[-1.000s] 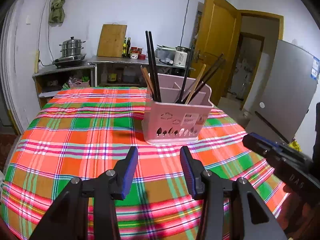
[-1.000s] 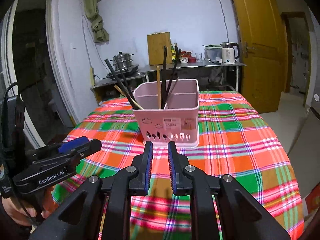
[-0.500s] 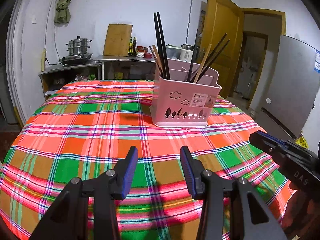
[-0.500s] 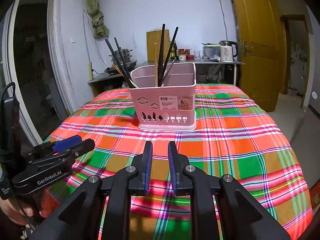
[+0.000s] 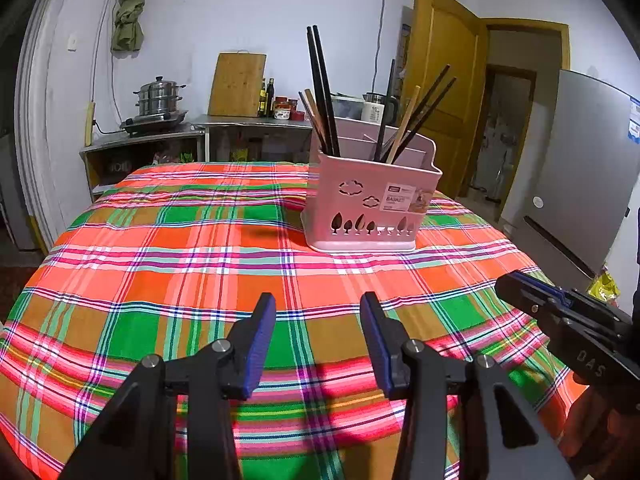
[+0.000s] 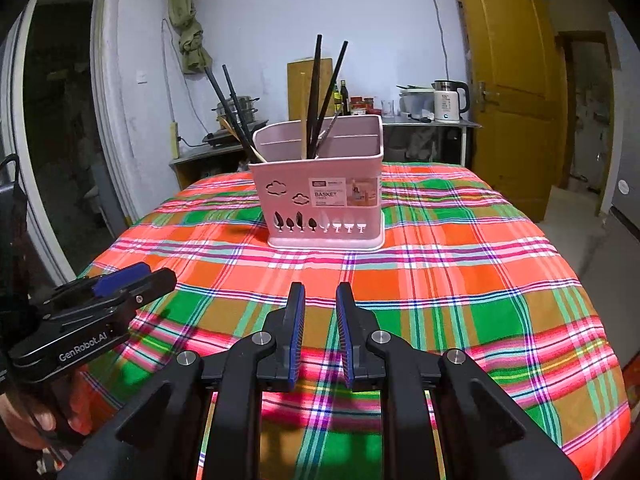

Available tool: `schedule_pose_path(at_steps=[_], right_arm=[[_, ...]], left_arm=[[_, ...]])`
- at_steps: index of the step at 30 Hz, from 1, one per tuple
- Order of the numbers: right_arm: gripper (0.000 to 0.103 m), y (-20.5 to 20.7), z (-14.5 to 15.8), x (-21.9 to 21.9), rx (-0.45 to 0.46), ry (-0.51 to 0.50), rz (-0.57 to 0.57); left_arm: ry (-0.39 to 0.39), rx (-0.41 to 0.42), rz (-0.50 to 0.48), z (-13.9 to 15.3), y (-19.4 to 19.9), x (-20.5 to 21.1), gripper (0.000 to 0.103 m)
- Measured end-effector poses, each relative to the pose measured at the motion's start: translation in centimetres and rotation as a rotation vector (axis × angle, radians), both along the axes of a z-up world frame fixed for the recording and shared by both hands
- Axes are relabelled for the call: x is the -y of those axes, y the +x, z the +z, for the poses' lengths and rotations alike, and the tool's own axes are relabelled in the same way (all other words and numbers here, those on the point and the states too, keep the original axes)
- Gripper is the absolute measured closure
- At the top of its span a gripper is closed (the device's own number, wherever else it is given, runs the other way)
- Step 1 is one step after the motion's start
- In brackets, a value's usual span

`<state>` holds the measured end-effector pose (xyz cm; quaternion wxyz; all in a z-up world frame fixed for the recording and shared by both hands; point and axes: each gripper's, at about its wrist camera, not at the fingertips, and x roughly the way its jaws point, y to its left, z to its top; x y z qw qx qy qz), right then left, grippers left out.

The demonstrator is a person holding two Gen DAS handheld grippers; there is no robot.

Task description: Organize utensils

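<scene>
1. Closest to you is your left gripper (image 5: 318,340). Its two fingers stand apart and nothing is between them.
2. Your right gripper (image 6: 320,330) has its fingers close together, with a thin gap showing. It holds nothing too.
3. Both tools hang low over the near edge of the checked tablecloth (image 5: 168,280). No loose sticks or spoons lie on the cloth that I can see.
4. Farther back, well away from both tools, stands the pink basket (image 6: 322,200). It sits upright on the cloth, a bit to the right in the left view.
5. The black chopsticks (image 5: 322,88) and the wooden chopsticks (image 5: 404,124) all stand inside the basket, leaning different ways. They look sorted into different parts of it, but I cannot tell which part each one is in.
6. I think the job looks nearly done, or you are resting between moves.
7. If you reach in again, go slowly and come from above. Pinch one stick near its top, so you do not tip the light basket.
</scene>
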<state>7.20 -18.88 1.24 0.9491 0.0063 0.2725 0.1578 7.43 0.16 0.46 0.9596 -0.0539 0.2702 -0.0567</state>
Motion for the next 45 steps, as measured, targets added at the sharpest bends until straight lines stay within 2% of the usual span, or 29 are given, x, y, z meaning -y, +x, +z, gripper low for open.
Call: schedule_pose_path(at_steps=[21,45], right_arm=[[0.087,-0.09,-0.31,0.29,-0.006,0.003,-0.012],[0.087,-0.11,-0.31,0.34,-0.007,0.004,-0.013]], left_arm=[[-0.005,-0.012,0.015,-0.16,-0.24,0.08,0.05],[-0.028,-0.021,0.021,-0.31,-0.37,0.04,0.05]])
